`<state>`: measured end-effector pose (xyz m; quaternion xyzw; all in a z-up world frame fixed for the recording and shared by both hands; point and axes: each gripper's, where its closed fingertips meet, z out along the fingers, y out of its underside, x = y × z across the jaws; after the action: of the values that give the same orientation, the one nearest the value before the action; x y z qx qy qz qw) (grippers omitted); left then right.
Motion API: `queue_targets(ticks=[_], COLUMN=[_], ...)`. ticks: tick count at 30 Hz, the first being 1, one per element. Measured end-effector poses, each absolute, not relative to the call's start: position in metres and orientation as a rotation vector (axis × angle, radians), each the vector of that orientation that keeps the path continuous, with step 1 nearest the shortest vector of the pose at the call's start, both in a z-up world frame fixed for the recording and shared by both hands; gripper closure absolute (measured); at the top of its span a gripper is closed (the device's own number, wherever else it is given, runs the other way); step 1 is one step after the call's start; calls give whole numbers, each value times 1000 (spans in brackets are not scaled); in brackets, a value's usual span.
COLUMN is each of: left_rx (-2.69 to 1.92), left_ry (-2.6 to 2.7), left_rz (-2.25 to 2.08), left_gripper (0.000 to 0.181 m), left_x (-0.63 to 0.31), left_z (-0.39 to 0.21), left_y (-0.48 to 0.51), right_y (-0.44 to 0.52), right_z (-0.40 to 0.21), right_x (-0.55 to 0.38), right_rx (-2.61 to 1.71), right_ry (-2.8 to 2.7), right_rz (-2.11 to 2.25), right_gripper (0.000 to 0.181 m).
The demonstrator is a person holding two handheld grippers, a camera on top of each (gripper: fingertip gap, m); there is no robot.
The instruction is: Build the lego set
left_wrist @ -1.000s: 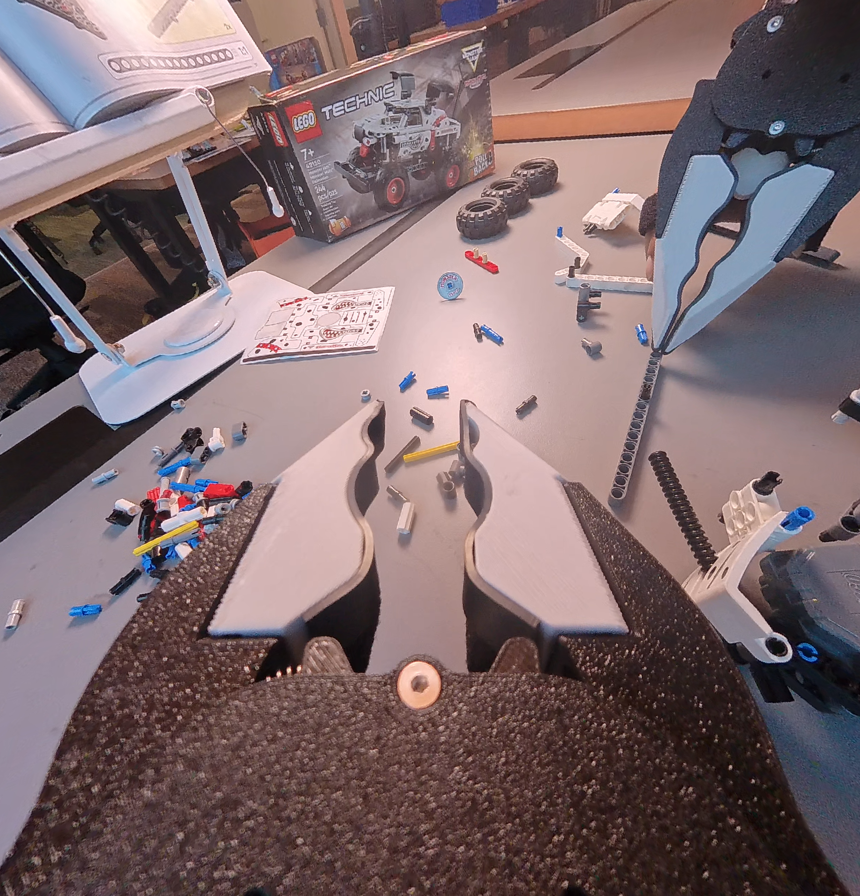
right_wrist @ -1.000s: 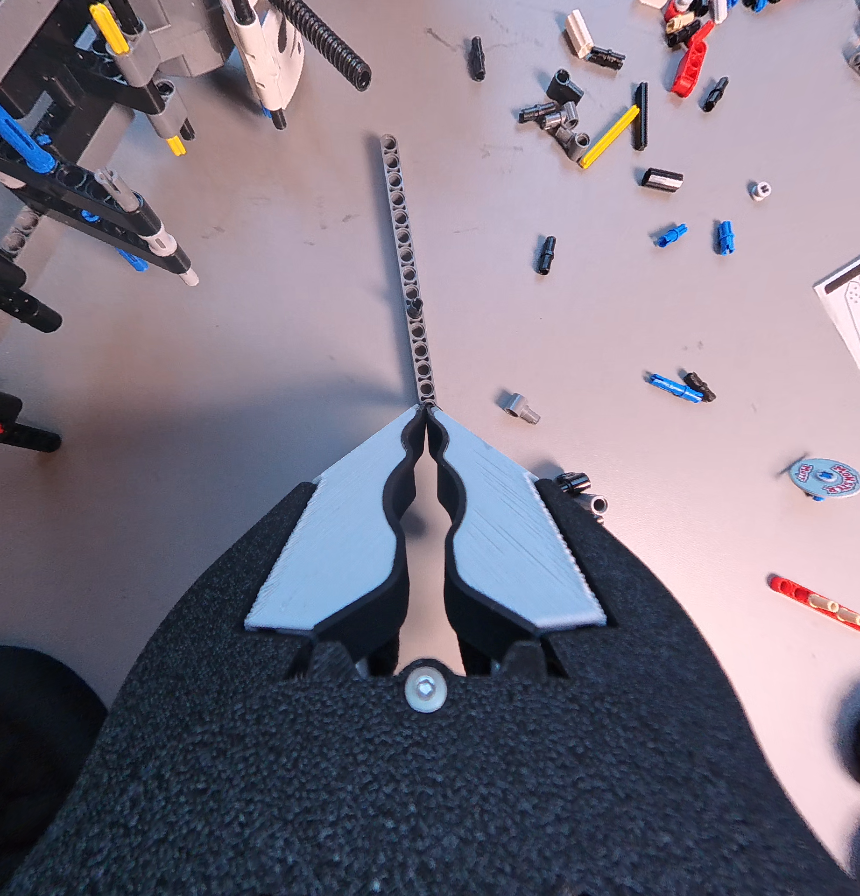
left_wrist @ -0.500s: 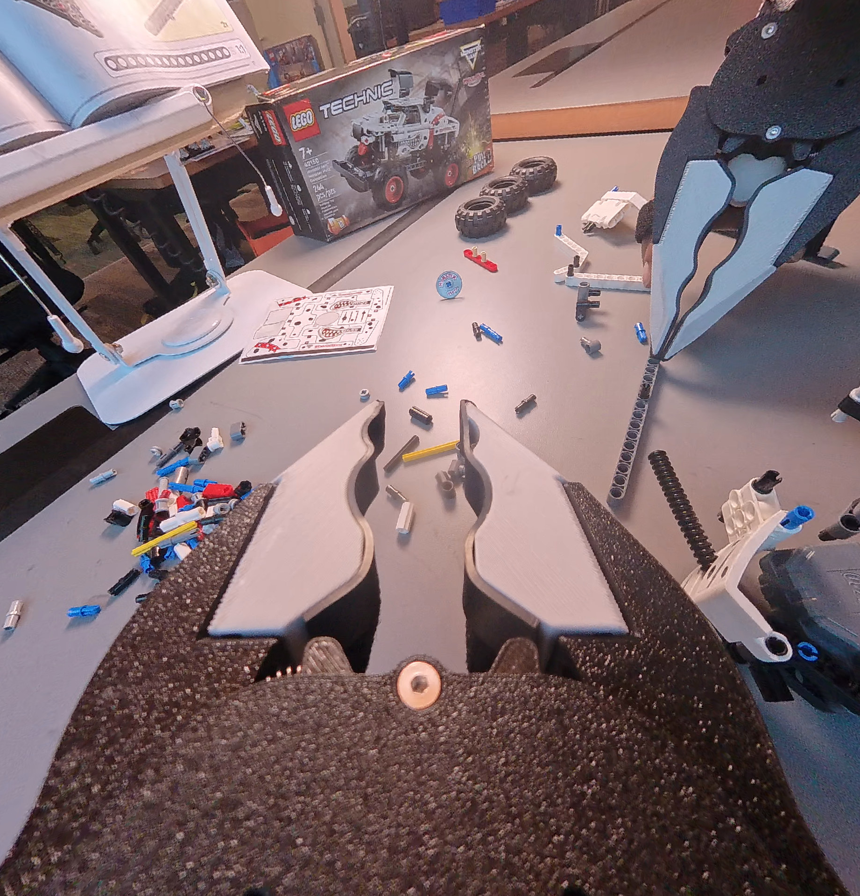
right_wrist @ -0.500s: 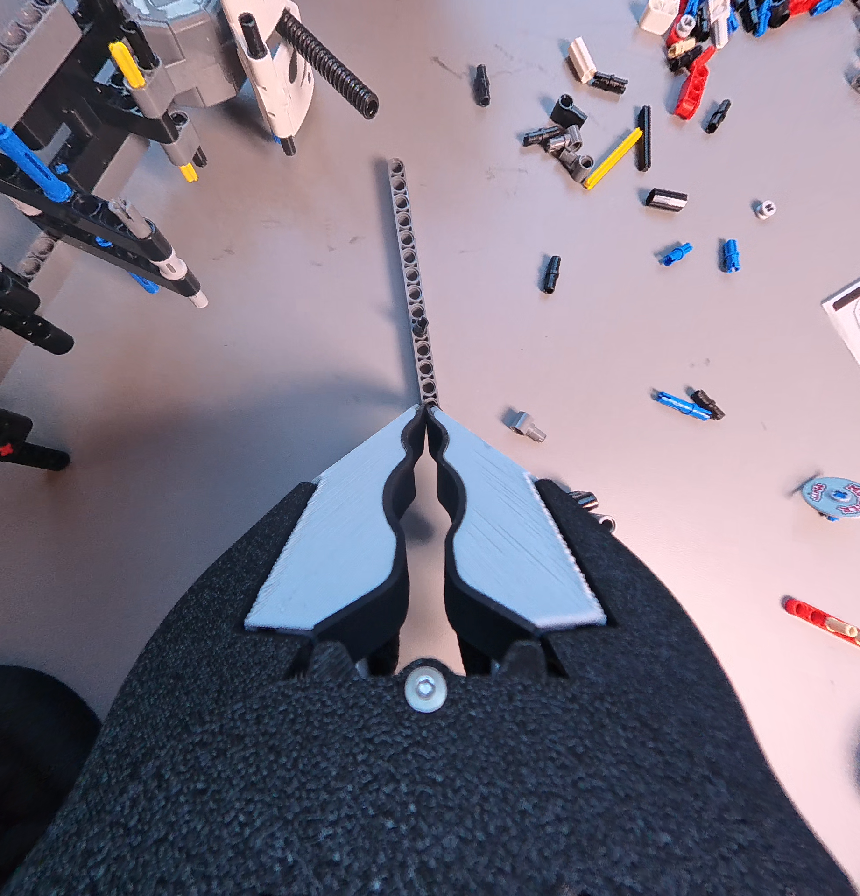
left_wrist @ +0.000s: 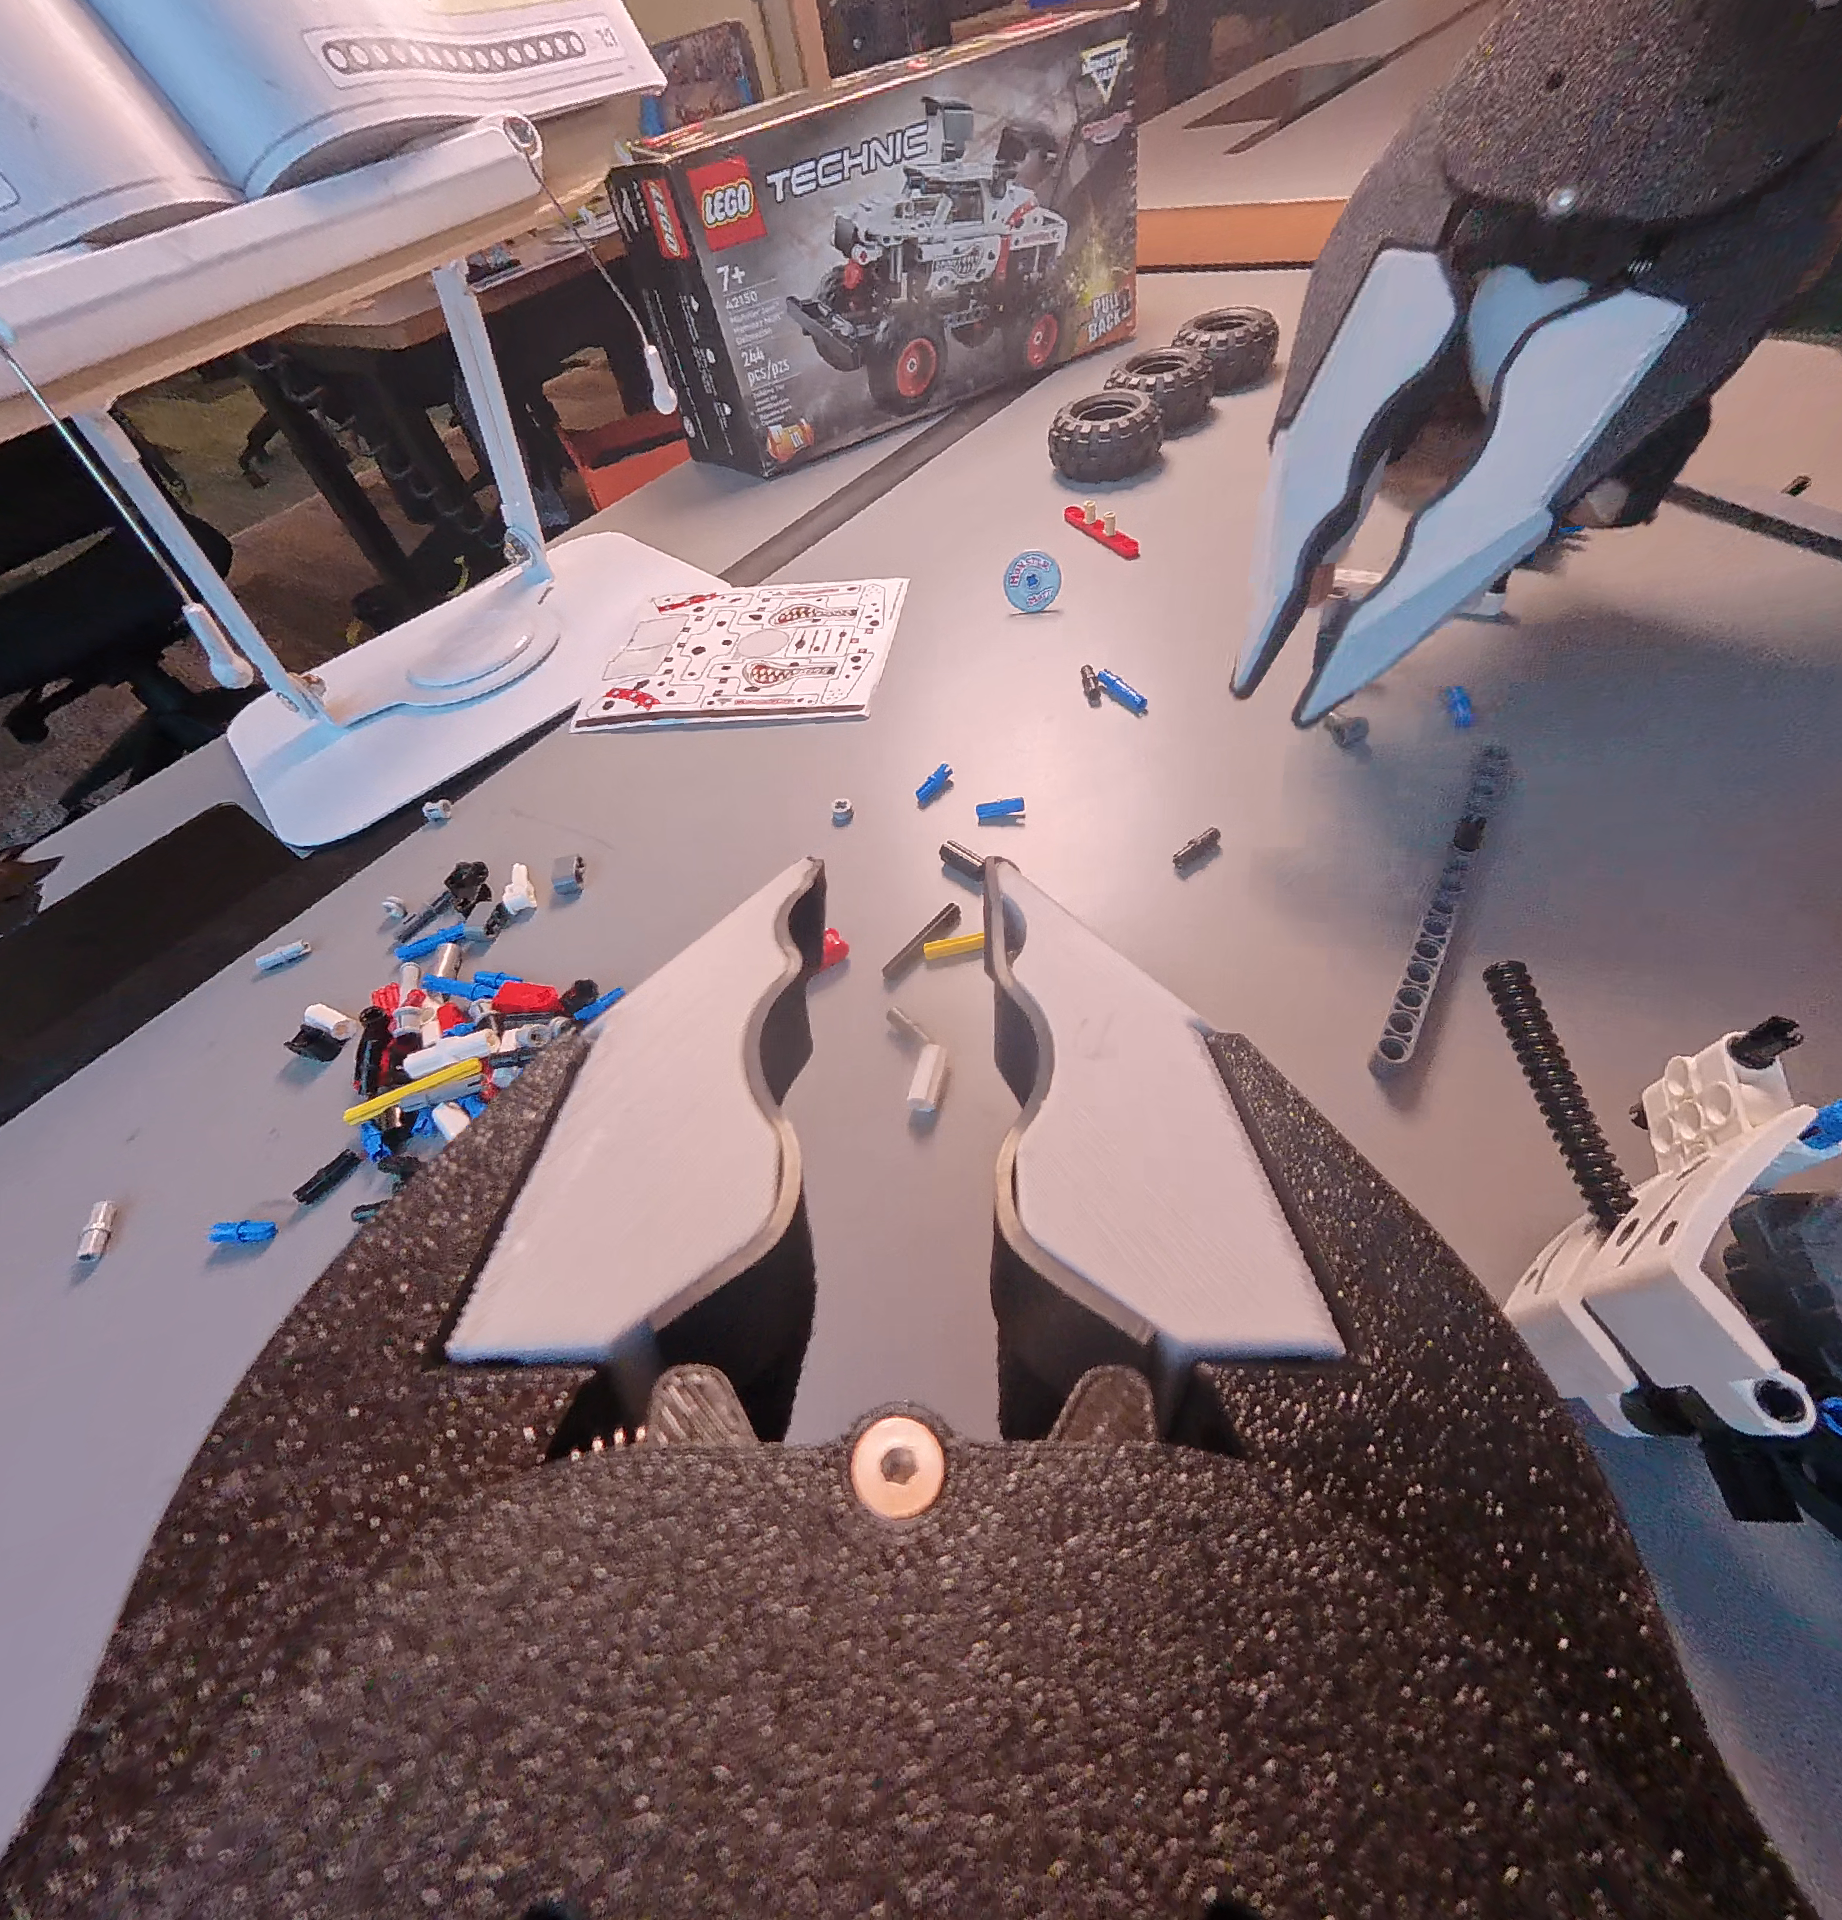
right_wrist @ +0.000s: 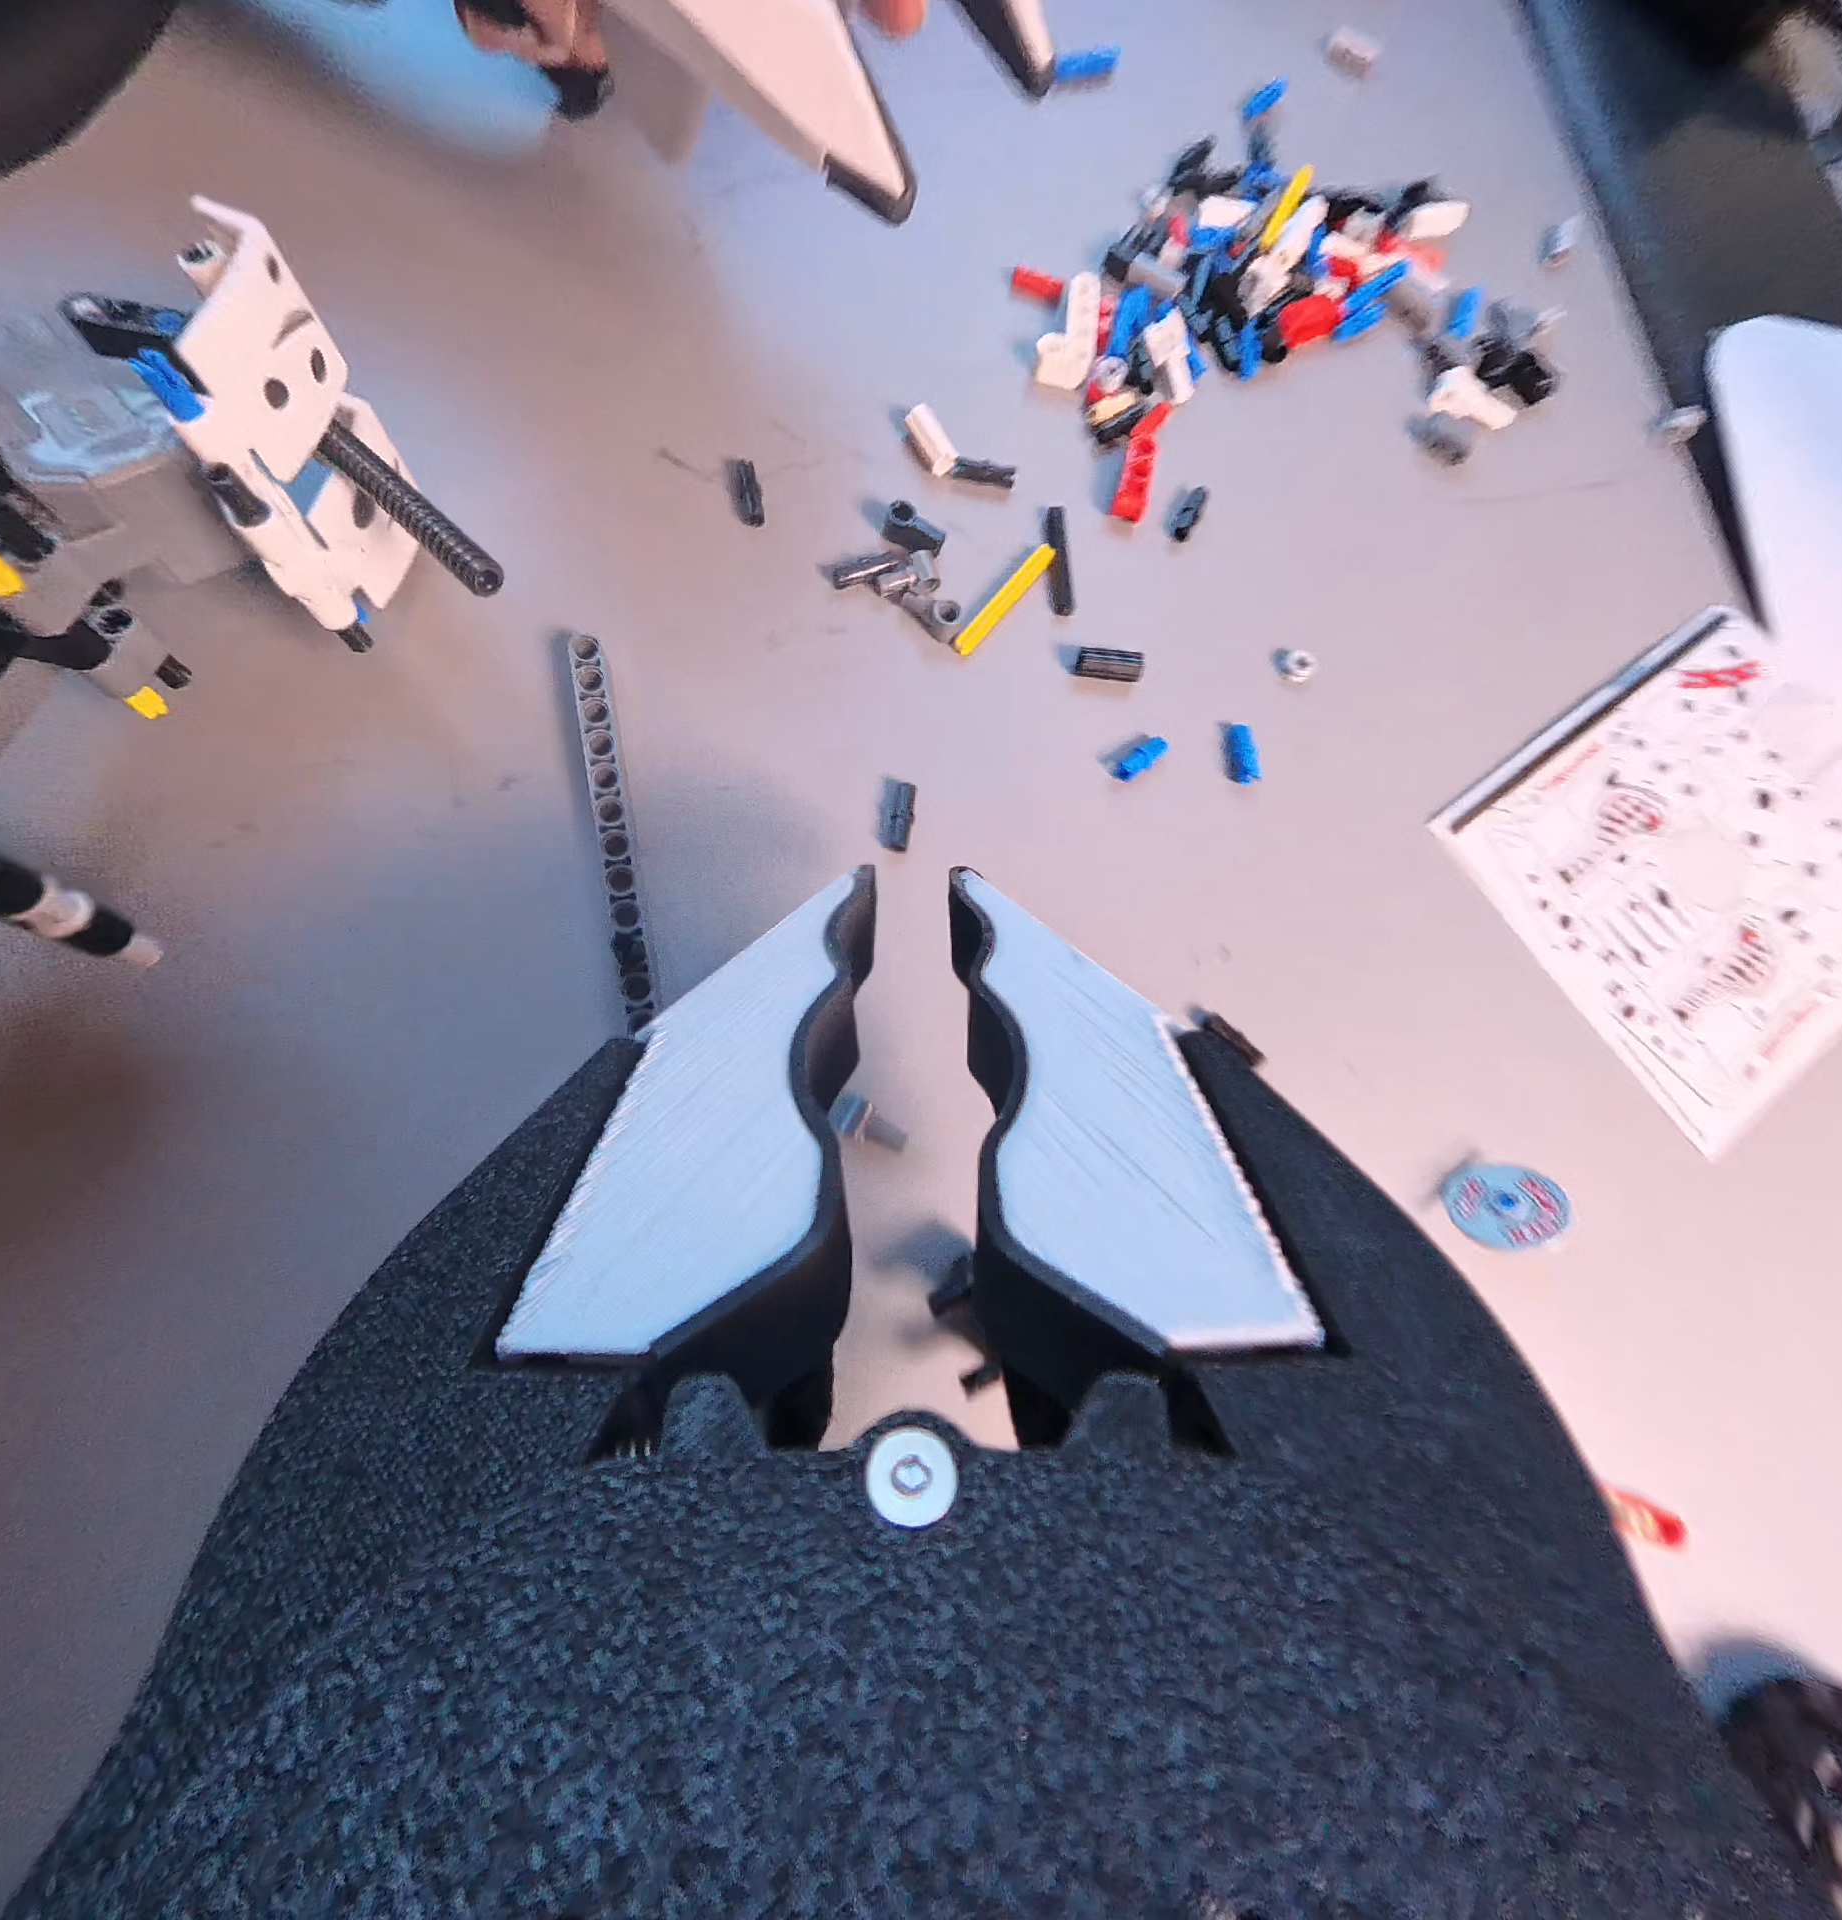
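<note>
My left gripper [left_wrist: 901, 873] is open and empty, low over the grey table, with a yellow axle [left_wrist: 953, 945] and small pins between its fingertips. My right gripper [right_wrist: 912, 878] is open and empty; in the left wrist view it hangs above the table at the upper right [left_wrist: 1272, 704]. A long grey beam [right_wrist: 605, 810] lies flat on the table left of the right gripper, and shows in the left wrist view [left_wrist: 1436, 925] too. A black pin [right_wrist: 896, 814] lies just ahead of the right fingertips. The part-built truck chassis [left_wrist: 1675, 1278] stands at the right, also in the right wrist view [right_wrist: 262, 416].
A pile of small parts [left_wrist: 429, 1049] lies to the left. A sticker sheet [left_wrist: 740, 649], a blue disc [left_wrist: 1033, 584], three tyres [left_wrist: 1104, 431] and the set's box [left_wrist: 886, 229] lie farther back. A white stand's base [left_wrist: 397, 665] holds the booklet [left_wrist: 273, 83]. The gap from one gripper's tips to the other's is roughly 12 cm.
My right gripper has opened, let go of the end of the long grey beam and moved up and away from it. The left gripper has barely moved.
</note>
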<state>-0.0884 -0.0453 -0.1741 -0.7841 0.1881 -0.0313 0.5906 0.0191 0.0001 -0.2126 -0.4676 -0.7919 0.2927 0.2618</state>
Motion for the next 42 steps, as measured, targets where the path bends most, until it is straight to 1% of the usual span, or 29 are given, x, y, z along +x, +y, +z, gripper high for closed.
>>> queue_targets(ticks=[5,8,10,12,17,19,21,24,25,28,32,36,42], left_rx=[-1834,-1833,-1831,-1811,-1777,-1777,-1757,-1744,-1736,-1696,-1547,-1420,-1384], left_ry=[436,444,465,509,618,638,666,710,714,685,497,380,346], left_rz=[-48,-62,-80,-162,-577,-609,-631,-628,-625,-694,-1077,-1368,-1498], left_gripper=[151,151,151,153,155,155,160,174,176,176,177,177,177], left_x=[-93,-91,-85,-68,2,17,28,37,38,41,43,44,48], left_z=[-174,-174,-174,-171,-155,-153,-149,-145,-143,-130,-93,-72,-67], left_y=[-47,-47,-47,-51,-69,-71,-73,-78,-79,-83,-87,-90,-91], right_y=[-11,-11,-8,-14,-55,-66,-73,-77,-79,-82,-87,-89,-90], right_z=[-240,-245,-243,-230,-173,-159,-152,-148,-145,-131,-94,-77,-73], right_x=[0,-1,-1,0,12,17,22,27,29,33,37,39,41], right_rx=[-1306,-1330,-1307,-1237,-978,-936,-916,-891,-887,-871,-813,-751,-729], right_ry=[-2282,-2304,-2292,-2249,-2102,-2074,-2068,-2064,-2058,-2002,-1808,-1708,-1679], right_rz=[731,711,683,733,933,948,933,905,918,975,1113,1082,1063], right_gripper=[165,177,178,178,177,177,177,177,178,177,177,174,174])
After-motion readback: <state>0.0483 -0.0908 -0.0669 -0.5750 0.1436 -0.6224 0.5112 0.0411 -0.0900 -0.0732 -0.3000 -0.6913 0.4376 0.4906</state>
